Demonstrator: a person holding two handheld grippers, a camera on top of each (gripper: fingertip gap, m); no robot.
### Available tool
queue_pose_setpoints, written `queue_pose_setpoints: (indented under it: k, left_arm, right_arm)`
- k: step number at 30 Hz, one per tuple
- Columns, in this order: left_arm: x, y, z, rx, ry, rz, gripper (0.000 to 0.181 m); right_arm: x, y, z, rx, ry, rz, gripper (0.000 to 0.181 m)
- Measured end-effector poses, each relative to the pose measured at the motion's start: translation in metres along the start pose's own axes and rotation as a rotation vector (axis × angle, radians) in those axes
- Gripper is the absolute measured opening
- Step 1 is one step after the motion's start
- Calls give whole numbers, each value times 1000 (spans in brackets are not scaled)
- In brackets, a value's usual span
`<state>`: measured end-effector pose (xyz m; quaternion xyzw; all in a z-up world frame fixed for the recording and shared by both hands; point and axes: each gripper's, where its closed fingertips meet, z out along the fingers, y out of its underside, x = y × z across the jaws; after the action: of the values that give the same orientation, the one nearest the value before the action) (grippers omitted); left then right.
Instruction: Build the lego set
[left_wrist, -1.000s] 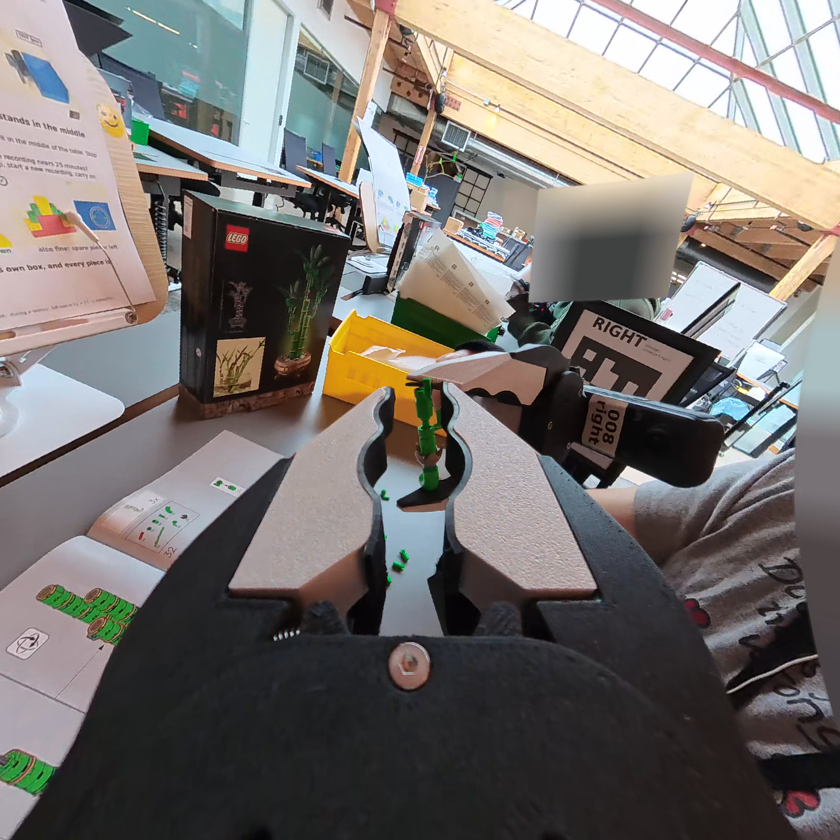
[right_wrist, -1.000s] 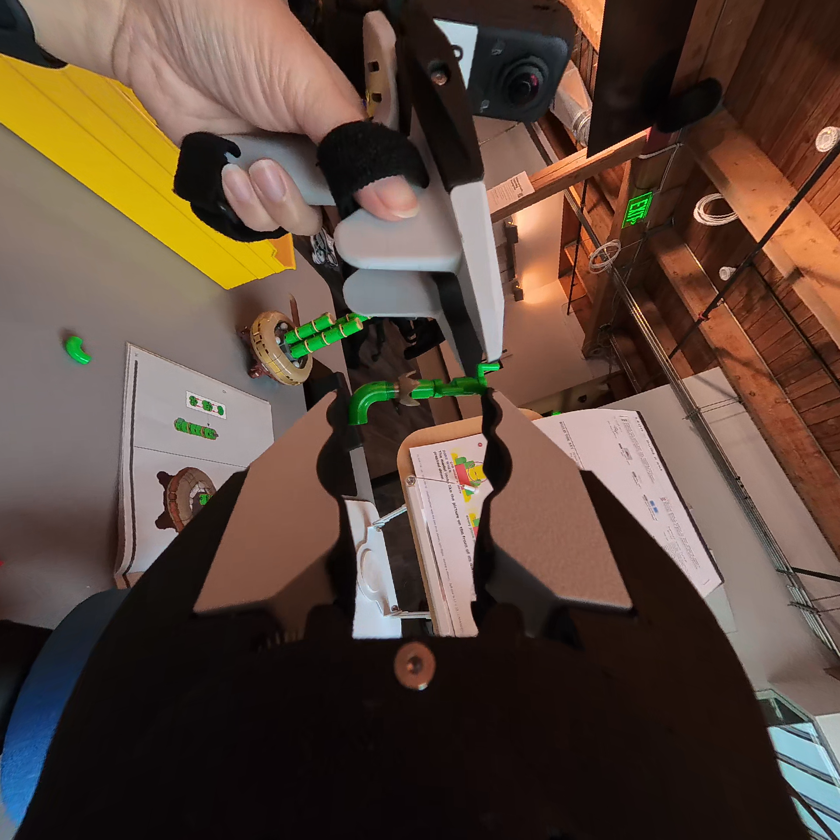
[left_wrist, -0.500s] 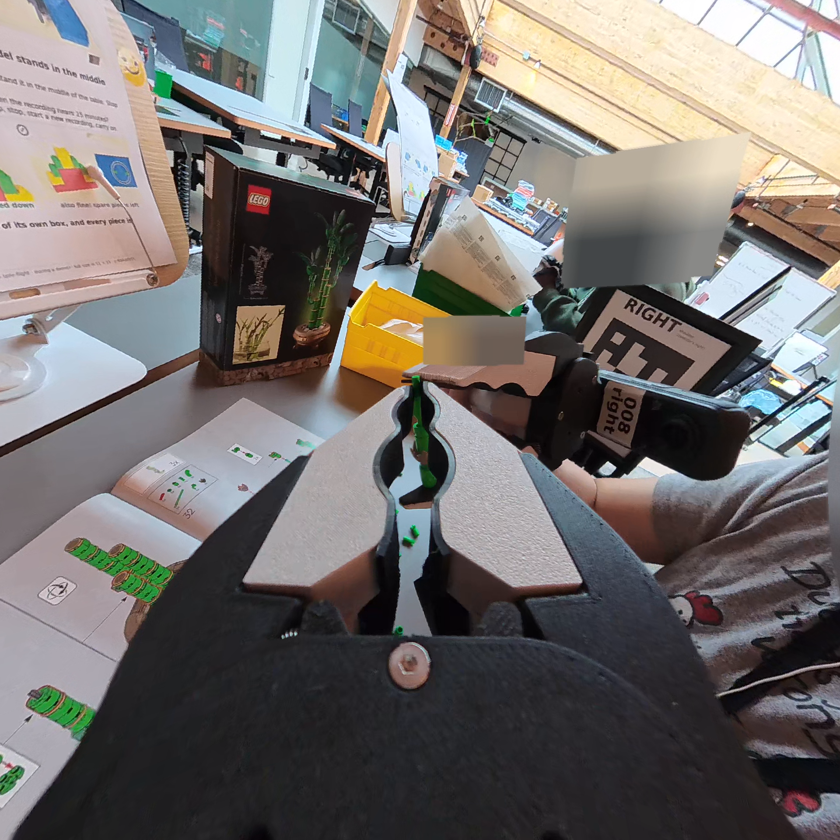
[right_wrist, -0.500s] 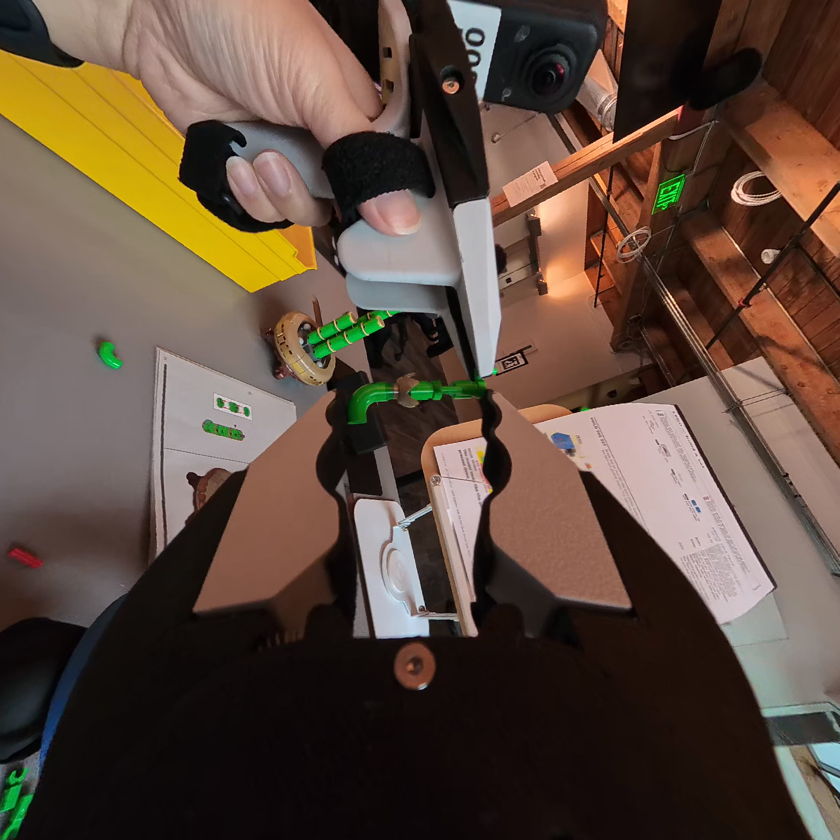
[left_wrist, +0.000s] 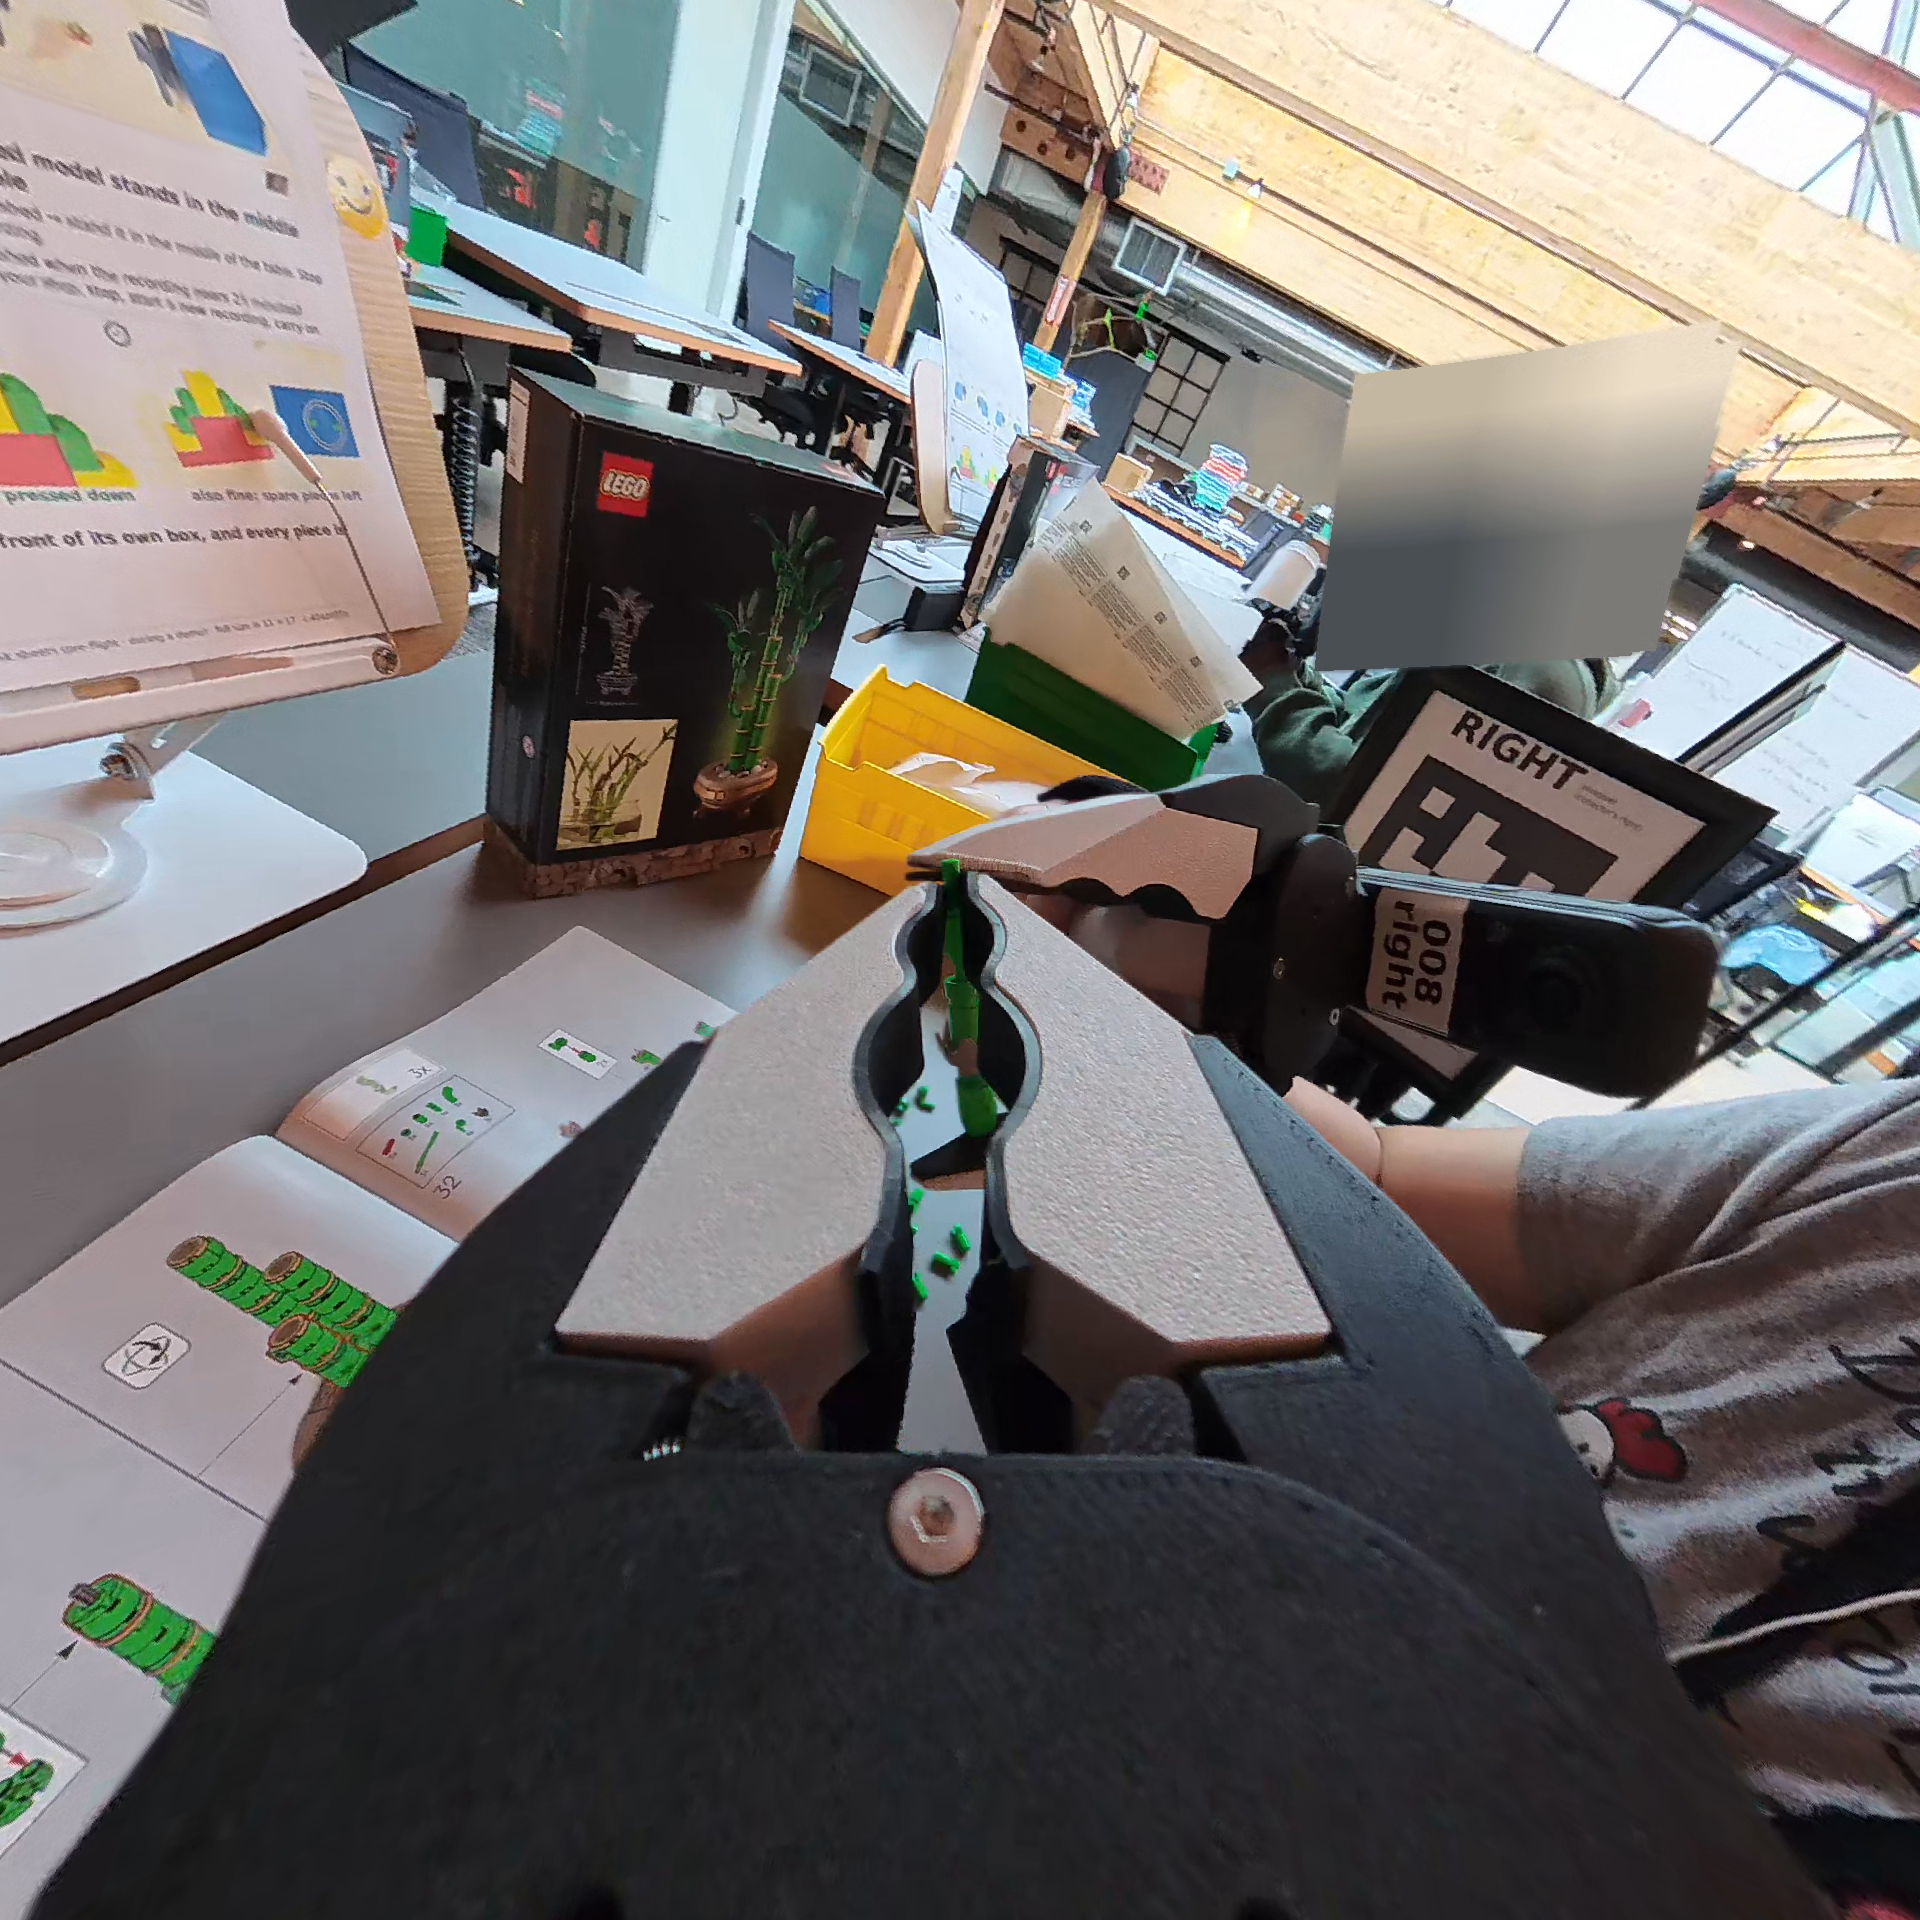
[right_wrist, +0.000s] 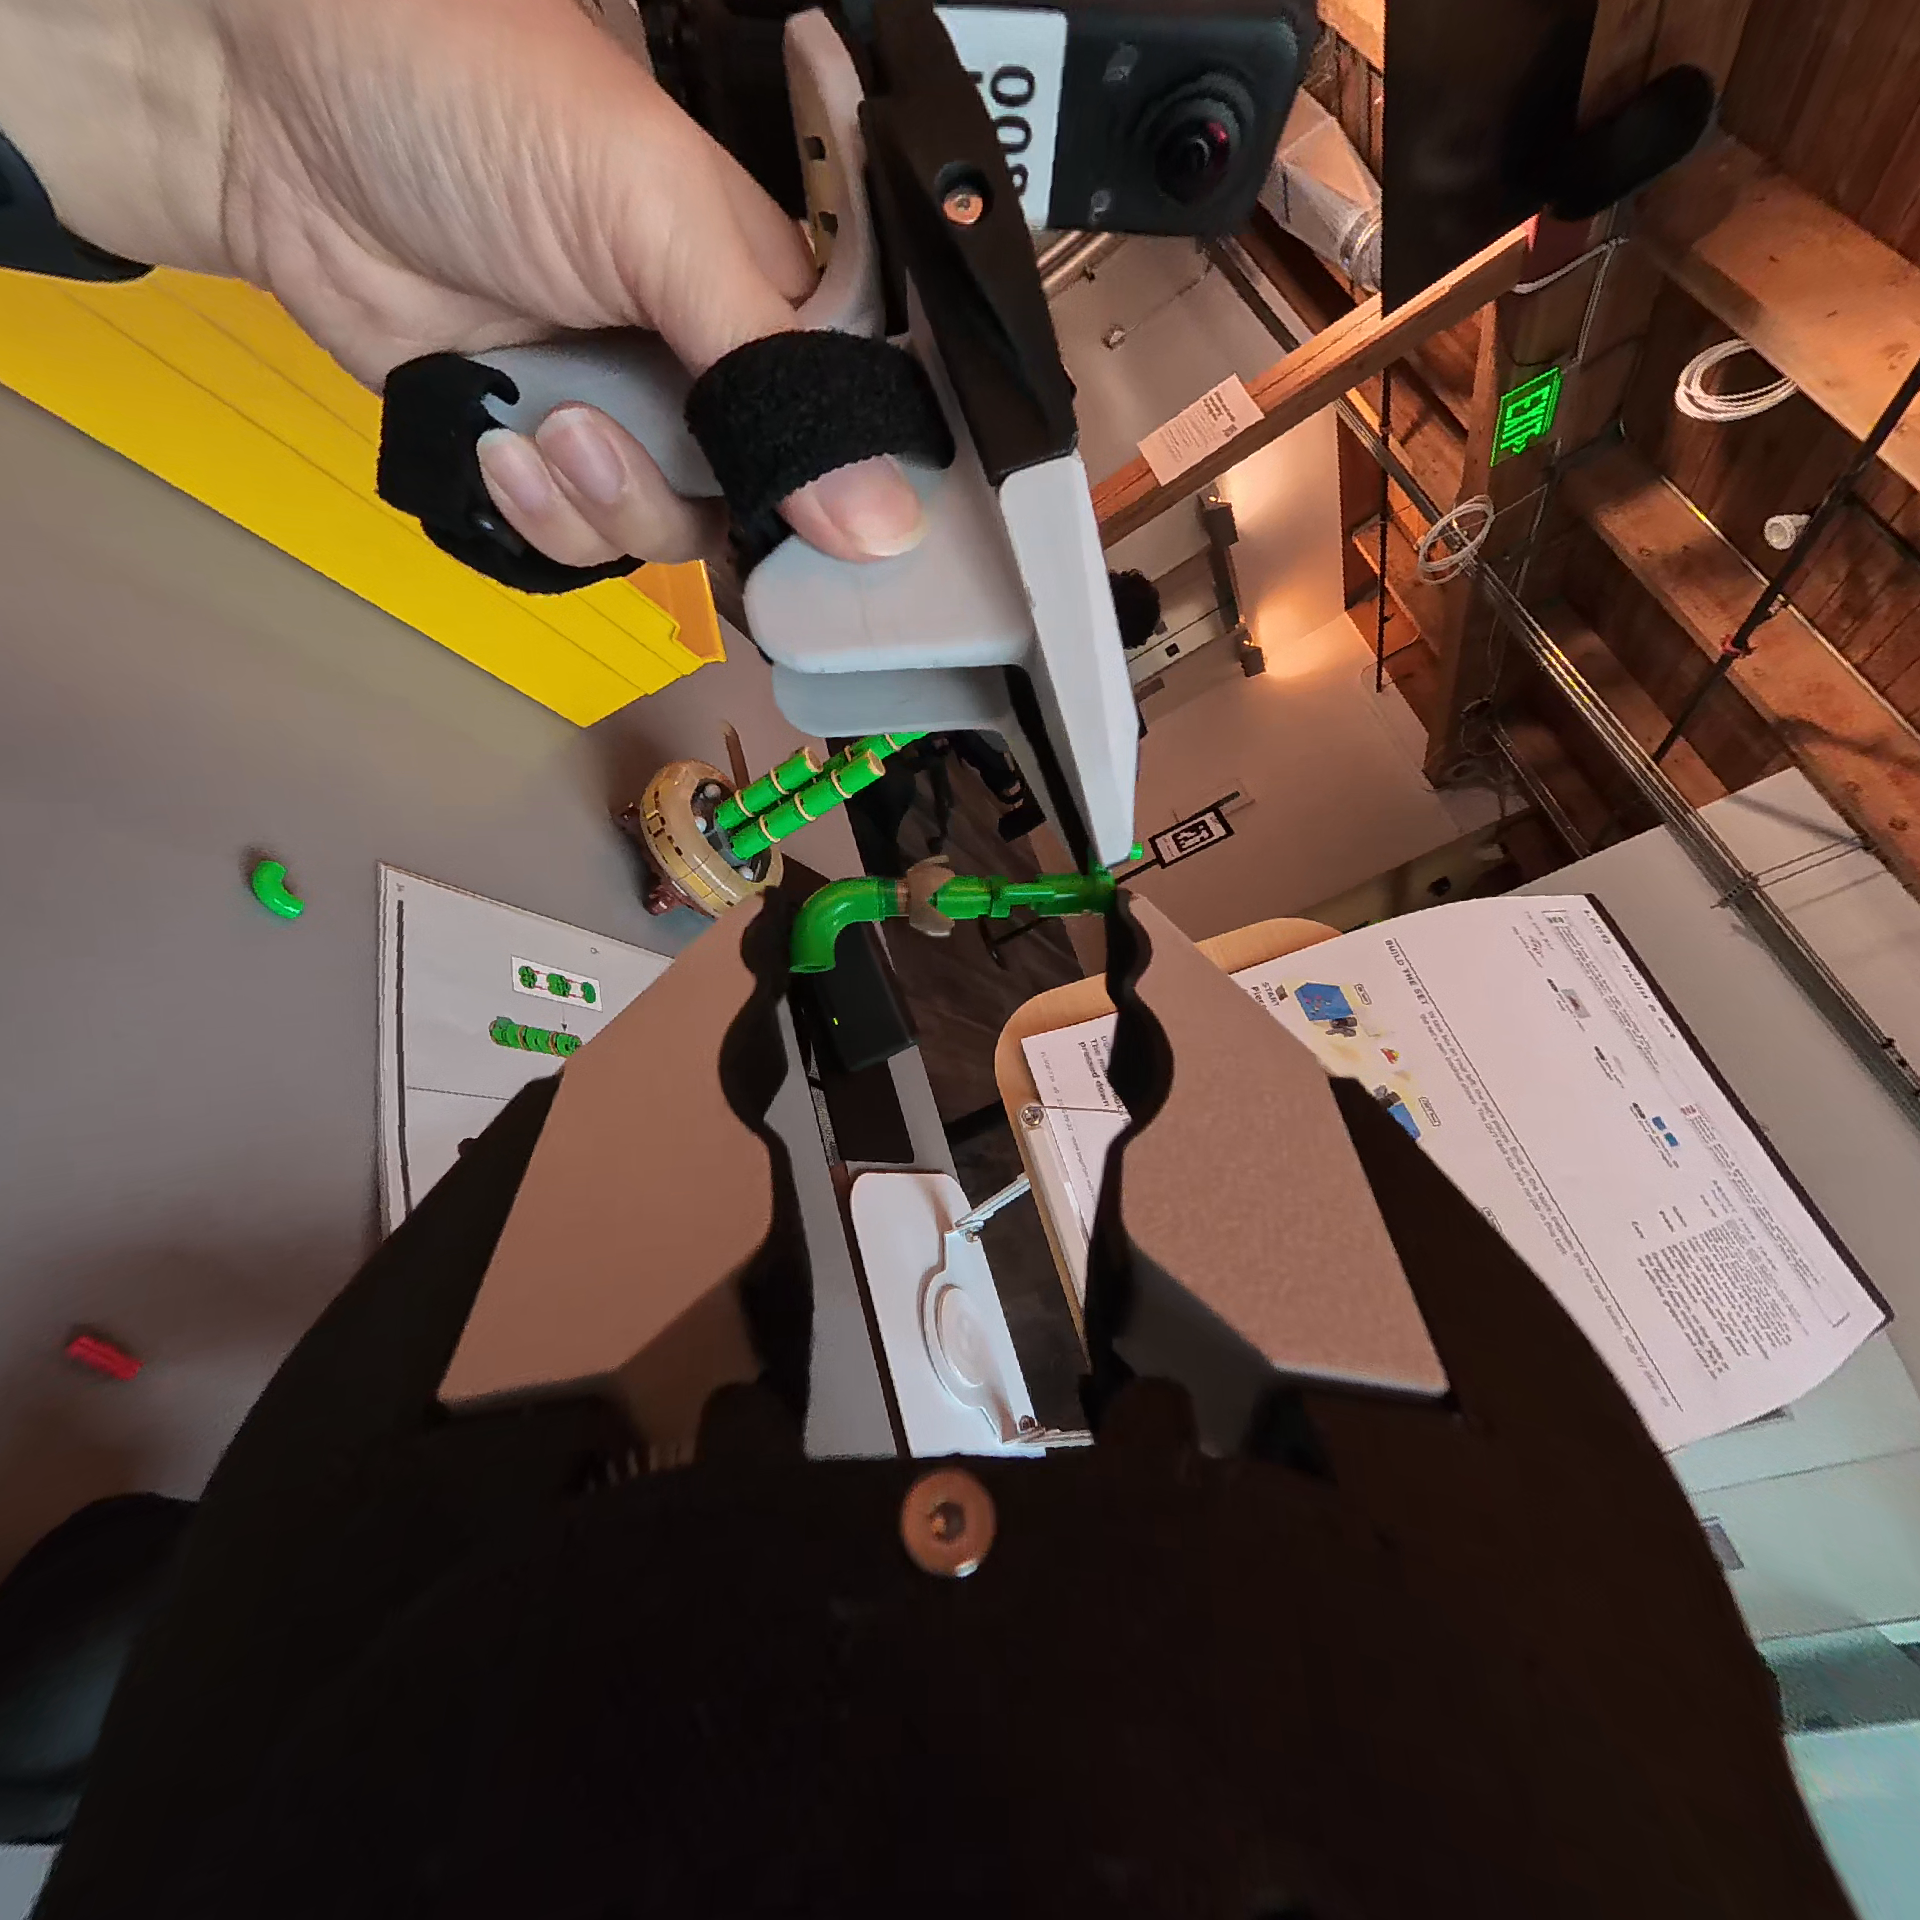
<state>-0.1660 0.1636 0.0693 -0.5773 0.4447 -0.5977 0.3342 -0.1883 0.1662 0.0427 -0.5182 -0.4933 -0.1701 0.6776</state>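
Note:
A thin green bamboo stem (right_wrist: 997, 896) with a curved elbow end (right_wrist: 821, 925) and a tan ring hangs in the air between both grippers. My right gripper (right_wrist: 945, 914) holds it end to end, with one fingertip on the elbow and the other on the thin tip. In the left wrist view its upper finger (left_wrist: 1081, 847) lies across the stem's top. My left gripper (left_wrist: 951, 899) is shut on the stem's thin upper end (left_wrist: 961, 997). It also shows in the right wrist view (right_wrist: 1101, 852), held by a hand. The tan pot with green stalks (right_wrist: 727, 831) stands on the table.
An open instruction booklet (left_wrist: 312, 1247) lies on the grey table. A yellow bin (left_wrist: 894, 758) and the black set box (left_wrist: 665, 644) stand behind. A green elbow piece (right_wrist: 275, 888), a red piece (right_wrist: 99, 1356) and small green bits (left_wrist: 940, 1257) lie loose. A paper sheet on a stand (left_wrist: 156, 364) is at left.
My left gripper was open around the stem a second ago and has closed on its upper end. My right gripper has kept its hold on the stem.

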Motion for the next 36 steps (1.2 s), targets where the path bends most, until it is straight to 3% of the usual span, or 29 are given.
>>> queue_pose_setpoints:
  k: [11, 36]
  left_arm:
    - [-3, -6, 2, 63, -7, -30, 0]
    - [-2, -2, 3, 37, -24, -25, 0]
  right_arm:
    - [7, 0, -1, -3, 19, 56, 56]
    - [6, 3, -4, -23, 0, 25, 55]
